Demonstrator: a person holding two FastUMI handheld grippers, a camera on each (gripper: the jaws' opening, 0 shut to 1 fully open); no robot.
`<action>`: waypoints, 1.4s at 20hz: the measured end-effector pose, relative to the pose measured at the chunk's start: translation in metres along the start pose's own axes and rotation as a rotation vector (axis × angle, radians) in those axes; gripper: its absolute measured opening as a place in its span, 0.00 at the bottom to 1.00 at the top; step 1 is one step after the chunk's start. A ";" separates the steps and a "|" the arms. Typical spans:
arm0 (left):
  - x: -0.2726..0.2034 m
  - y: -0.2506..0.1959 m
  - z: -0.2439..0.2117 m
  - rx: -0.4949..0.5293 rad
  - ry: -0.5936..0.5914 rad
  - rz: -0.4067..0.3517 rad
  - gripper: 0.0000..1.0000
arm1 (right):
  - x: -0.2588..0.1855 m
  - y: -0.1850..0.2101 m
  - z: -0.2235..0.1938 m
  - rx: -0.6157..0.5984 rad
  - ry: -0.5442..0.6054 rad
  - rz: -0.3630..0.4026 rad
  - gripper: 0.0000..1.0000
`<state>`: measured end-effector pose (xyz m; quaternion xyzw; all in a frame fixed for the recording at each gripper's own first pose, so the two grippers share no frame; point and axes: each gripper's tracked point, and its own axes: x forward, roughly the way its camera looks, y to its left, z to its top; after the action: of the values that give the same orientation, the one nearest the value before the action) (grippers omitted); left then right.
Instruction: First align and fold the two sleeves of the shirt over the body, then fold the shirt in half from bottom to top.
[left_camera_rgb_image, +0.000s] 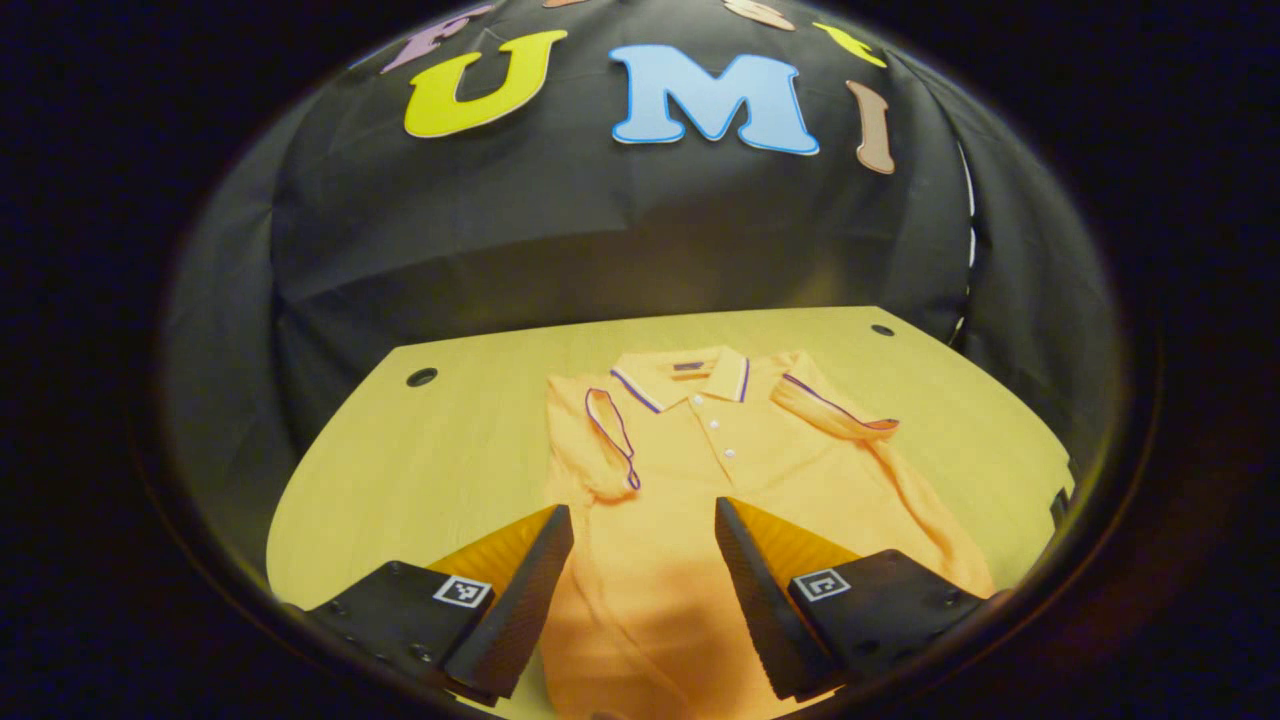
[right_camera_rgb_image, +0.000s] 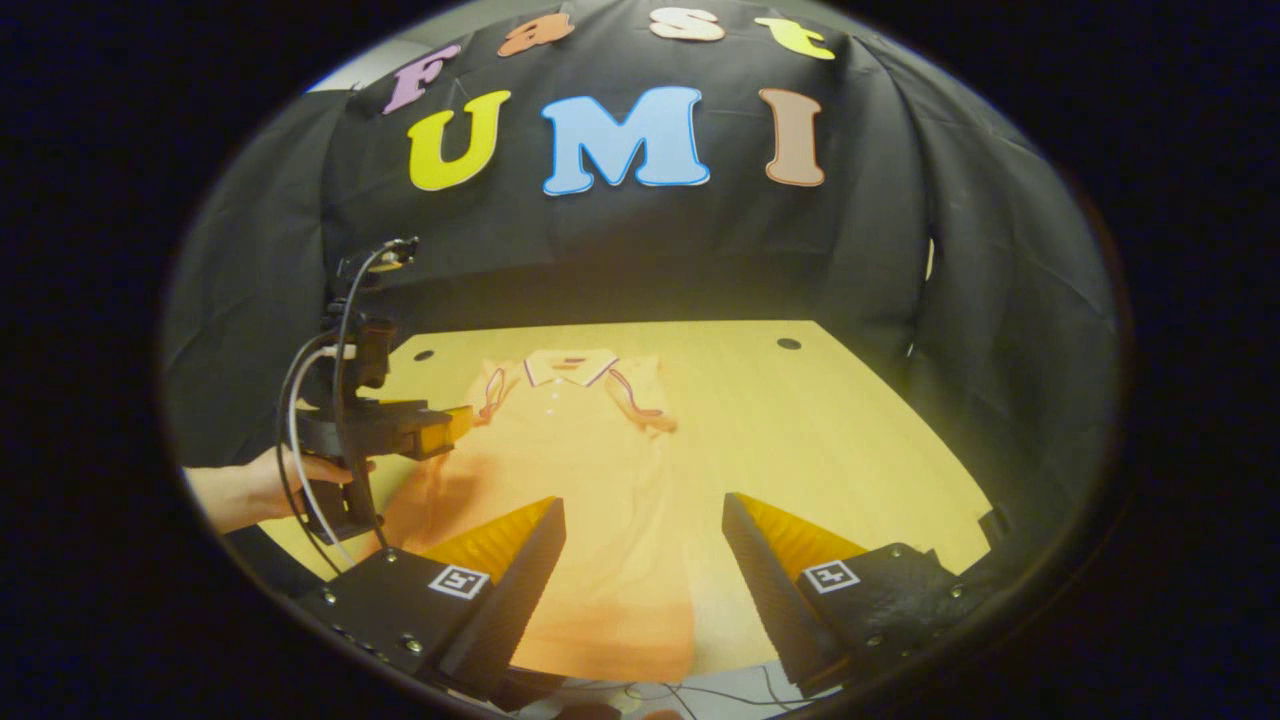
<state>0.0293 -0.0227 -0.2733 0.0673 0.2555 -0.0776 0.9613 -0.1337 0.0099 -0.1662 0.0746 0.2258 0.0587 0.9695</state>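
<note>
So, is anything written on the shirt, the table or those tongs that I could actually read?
No readable words or numbers.
Shirt: a small tag inside the collar, too small to read.
Left tongs: square black-and-white markers, patterns rather than letters.
Right tongs: the same kind of square markers, no letters.
Table: no writing on the wood.

We see warm, dim light pooled on the table (left_camera_rgb_image: 420, 450); the booth wall stays dark. Soft shadow falls on the shirt (left_camera_rgb_image: 650, 600) near the fingers. Fisheye bends the edges; the right gripper view looks hazier, overexposed mid-table.
</note>
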 end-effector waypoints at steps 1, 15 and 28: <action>-0.011 -0.002 -0.007 0.000 0.002 0.002 0.95 | -0.001 0.000 -0.006 -0.002 0.009 0.005 0.98; -0.148 0.001 -0.116 -0.060 0.029 0.004 0.95 | -0.006 0.002 -0.094 -0.008 0.153 0.041 0.98; -0.198 0.012 -0.195 -0.060 0.111 0.041 0.94 | -0.007 -0.019 -0.160 -0.010 0.273 0.003 0.98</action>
<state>-0.2326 0.0447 -0.3409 0.0478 0.3093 -0.0463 0.9486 -0.2097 0.0092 -0.3082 0.0613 0.3551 0.0709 0.9301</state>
